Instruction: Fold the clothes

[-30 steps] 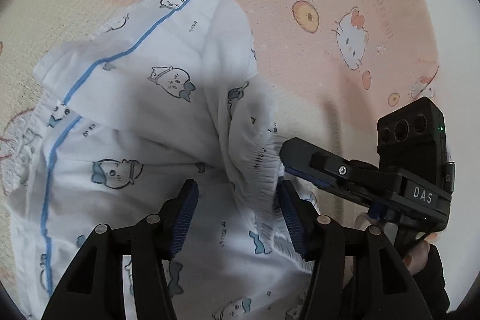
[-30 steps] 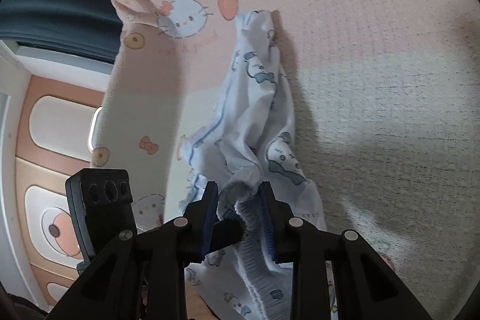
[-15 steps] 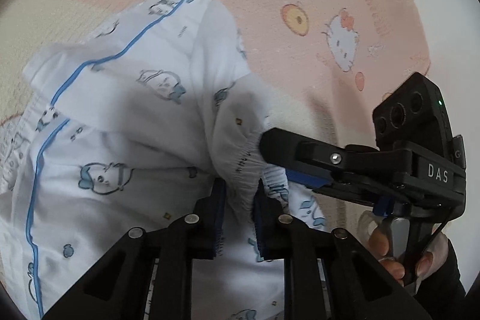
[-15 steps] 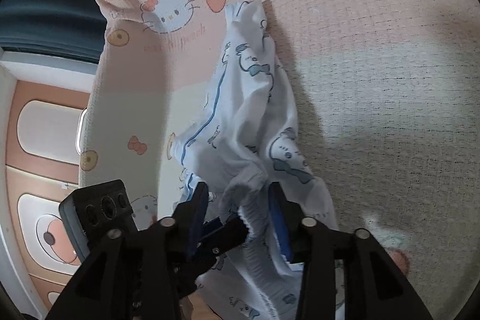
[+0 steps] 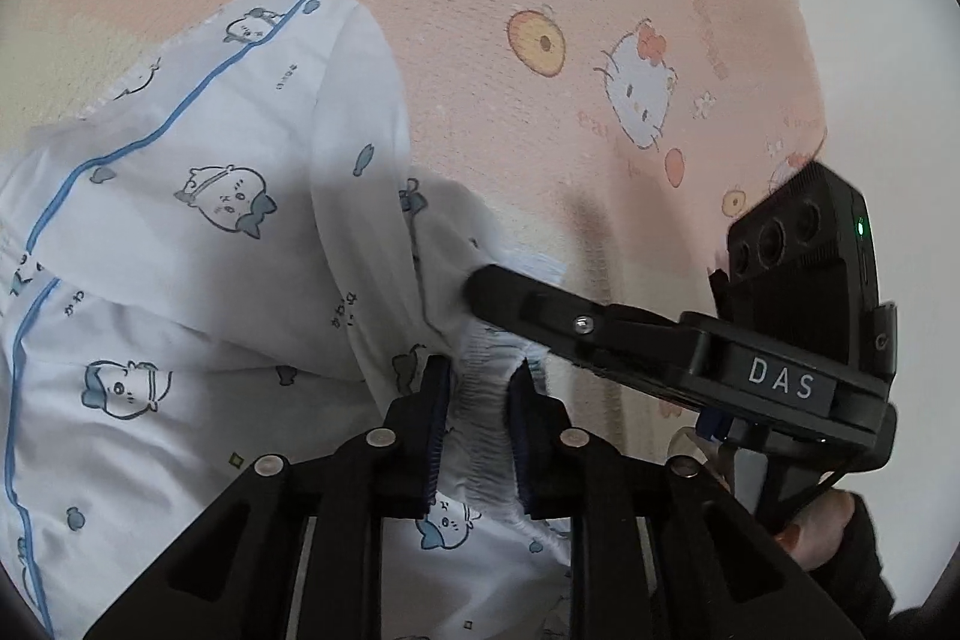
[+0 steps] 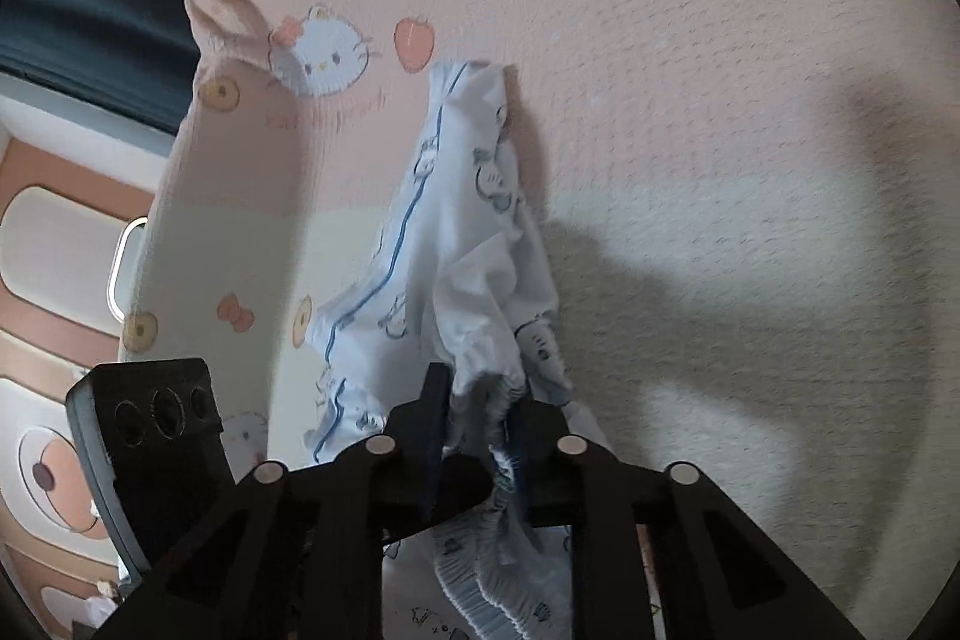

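- Left gripper is clamped on the elastic waistband of the white printed shorts.
- Right gripper pinches the same waistband, near the pink blanket.

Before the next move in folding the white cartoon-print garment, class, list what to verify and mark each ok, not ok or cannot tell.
1. Left gripper clamped on the gathered elastic edge of the white cartoon-print garment with blue piping: ok.
2. Right gripper clamped on the same gathered edge: ok.
3. The two grippers sit close together on that edge, giving little spread: not ok.
4. Garment flat and smooth: not ok, it is bunched and creased.
5. Pink cartoon-print blanket beside the garment bare for laying out: ok.
6. Which part of the garment the edge belongs to: cannot tell.
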Action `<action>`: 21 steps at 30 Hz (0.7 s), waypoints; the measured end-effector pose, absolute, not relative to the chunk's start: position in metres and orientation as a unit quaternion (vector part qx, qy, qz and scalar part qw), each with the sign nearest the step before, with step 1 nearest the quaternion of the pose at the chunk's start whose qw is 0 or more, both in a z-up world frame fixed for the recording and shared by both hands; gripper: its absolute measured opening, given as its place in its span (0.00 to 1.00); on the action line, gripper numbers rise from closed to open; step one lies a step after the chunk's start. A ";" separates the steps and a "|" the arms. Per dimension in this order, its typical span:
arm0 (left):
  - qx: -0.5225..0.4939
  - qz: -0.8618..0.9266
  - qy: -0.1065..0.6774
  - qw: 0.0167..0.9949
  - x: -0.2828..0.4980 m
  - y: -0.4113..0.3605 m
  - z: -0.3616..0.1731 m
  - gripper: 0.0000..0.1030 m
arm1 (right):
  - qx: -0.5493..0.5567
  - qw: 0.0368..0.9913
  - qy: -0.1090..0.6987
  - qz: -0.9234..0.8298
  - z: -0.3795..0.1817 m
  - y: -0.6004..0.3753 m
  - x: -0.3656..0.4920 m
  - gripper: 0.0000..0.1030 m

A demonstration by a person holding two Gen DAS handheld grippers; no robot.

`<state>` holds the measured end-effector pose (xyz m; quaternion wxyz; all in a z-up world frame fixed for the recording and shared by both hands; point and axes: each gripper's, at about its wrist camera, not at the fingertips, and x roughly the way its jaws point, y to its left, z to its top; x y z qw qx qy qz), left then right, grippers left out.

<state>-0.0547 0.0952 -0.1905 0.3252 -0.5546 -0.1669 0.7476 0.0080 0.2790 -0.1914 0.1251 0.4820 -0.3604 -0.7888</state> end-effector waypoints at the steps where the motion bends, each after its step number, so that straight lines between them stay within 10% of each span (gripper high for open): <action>1: -0.559 0.744 -0.169 0.324 -0.055 0.093 -0.190 0.32 | 0.480 0.124 -0.354 -0.793 -0.189 0.280 0.008 0.12; 4: -0.554 0.753 -0.180 0.306 -0.054 0.084 -0.184 0.60 | 0.476 0.109 -0.334 -0.806 -0.184 0.285 0.007 0.11; 21: -0.545 0.814 -0.068 0.191 -0.094 0.014 -0.163 0.60 | 0.462 0.007 -0.222 -0.859 -0.173 0.328 0.012 0.10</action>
